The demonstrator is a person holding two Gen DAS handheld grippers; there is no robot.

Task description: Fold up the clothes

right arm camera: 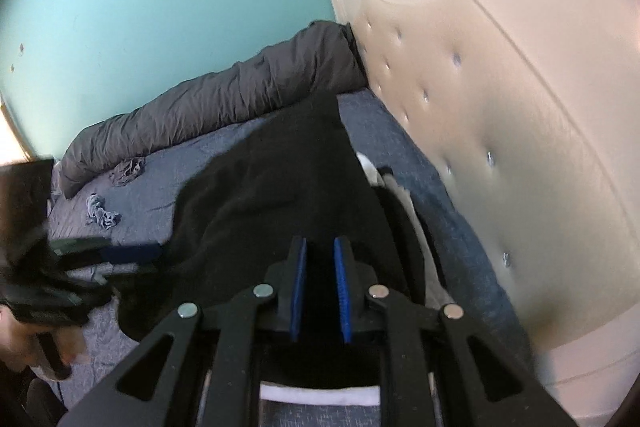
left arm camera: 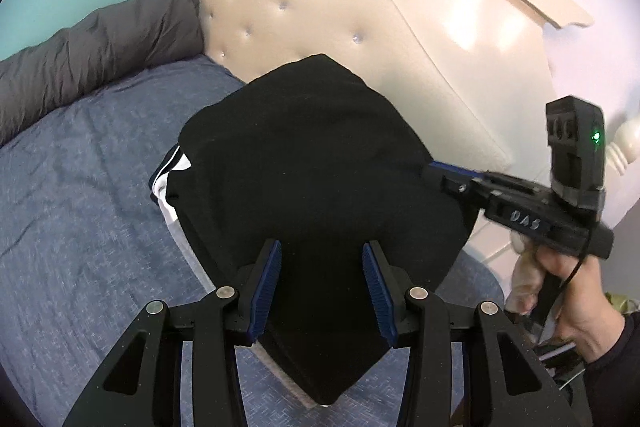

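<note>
Blue bedding (left arm camera: 92, 163) lay under everything, with a cream headboard (left arm camera: 420, 39) ahead. My left gripper (left arm camera: 322, 259) stood wide open over the near edge of the black garment (left arm camera: 312, 163), its pads on either side of the cloth. My right gripper (right arm camera: 320, 267) had its blue pads close together with a slim gap, black cloth beneath; whether it pinched the garment I couldn't tell. Farther left lay a grey duvet (right arm camera: 224, 103).

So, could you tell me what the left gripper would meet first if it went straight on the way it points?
Most likely the black garment lying on the bed: the left gripper is open right over it, though how close is unclear.
</note>
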